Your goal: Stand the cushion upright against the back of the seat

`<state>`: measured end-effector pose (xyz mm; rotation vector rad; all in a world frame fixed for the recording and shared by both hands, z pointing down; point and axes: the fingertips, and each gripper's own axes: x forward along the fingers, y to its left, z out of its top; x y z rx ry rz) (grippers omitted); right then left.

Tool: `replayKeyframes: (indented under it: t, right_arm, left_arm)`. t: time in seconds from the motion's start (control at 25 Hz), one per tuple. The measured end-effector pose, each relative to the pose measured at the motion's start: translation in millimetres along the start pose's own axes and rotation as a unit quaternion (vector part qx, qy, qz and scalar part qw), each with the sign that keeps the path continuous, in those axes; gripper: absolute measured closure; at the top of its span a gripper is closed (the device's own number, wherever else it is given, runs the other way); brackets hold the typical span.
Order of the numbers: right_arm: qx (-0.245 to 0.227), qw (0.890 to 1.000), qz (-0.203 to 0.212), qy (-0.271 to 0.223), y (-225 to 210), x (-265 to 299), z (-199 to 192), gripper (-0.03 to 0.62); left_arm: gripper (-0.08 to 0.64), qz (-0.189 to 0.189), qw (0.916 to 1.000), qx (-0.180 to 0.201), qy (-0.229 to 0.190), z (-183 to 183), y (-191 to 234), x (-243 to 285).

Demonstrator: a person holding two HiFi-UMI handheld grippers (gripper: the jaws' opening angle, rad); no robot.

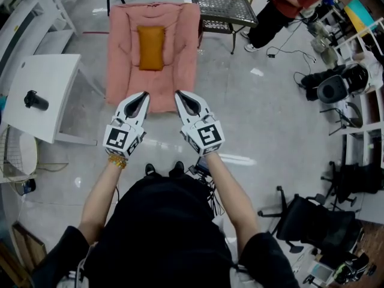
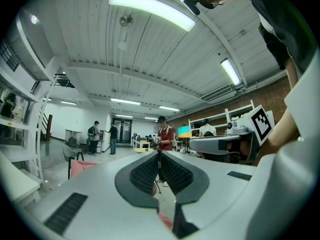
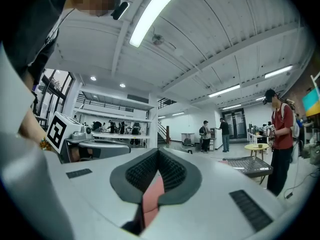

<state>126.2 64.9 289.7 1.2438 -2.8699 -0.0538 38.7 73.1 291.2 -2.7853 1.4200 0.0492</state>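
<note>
Both tongs hang level just short of the pink seat's near edge: left tongs (image 1: 143, 95) pressed together, right tongs (image 1: 179, 94) the same, nothing in either. Beyond them the seat (image 1: 182, 47) spreads across the floor, and there's the cushion (image 1: 151, 47), centred on the seat towards its far end. It's orange, plump and oblong, long side running along the seat. From overhead I can't call it: flat on the padding, or propped against the back. Either way, what counts is a square, centred lean, bottom edge tucked in so this soft thing doesn't slump
</note>
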Motion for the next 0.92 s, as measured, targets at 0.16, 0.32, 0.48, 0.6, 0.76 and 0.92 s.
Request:
replayKeyframes:
  t: [0.16, 0.32, 0.48, 0.6, 0.76, 0.92]
  right_arm:
    - [0.0, 1.0, -0.001, 0.0, 6, 2, -1, 0.577]
    - [-0.003, 1.0, 0.002, 0.003, 10, 6, 1, 0.577]
    - [-0.007, 1.0, 0.006, -0.001, 13, 9, 1, 0.577]
    - [-0.008, 1.0, 0.009, 0.001, 17, 11, -1, 0.577]
    - [-0.009, 1.0, 0.006, 0.027, 24, 14, -2, 0.577]
    - [0.0, 1.0, 0.006, 0.029, 38, 17, -8, 0.577]
  left_arm:
    - [0.534, 0.0, 1.0, -0.001, 0.001, 1, 1, -1]
    - [0.534, 0.003, 1.0, -0.001, 0.001, 2, 4, -2]
    - [0.534, 0.006, 1.0, -0.002, 0.0, 1, 6, -4]
    - [0.534, 0.007, 1.0, -0.003, 0.0, 1, 8, -7]
    - [0.534, 0.009, 0.9999, -0.008, 0.003, -4, 12, -14]
    - [0.534, 0.01, 0.9998, -0.015, 0.009, -8, 17, -29]
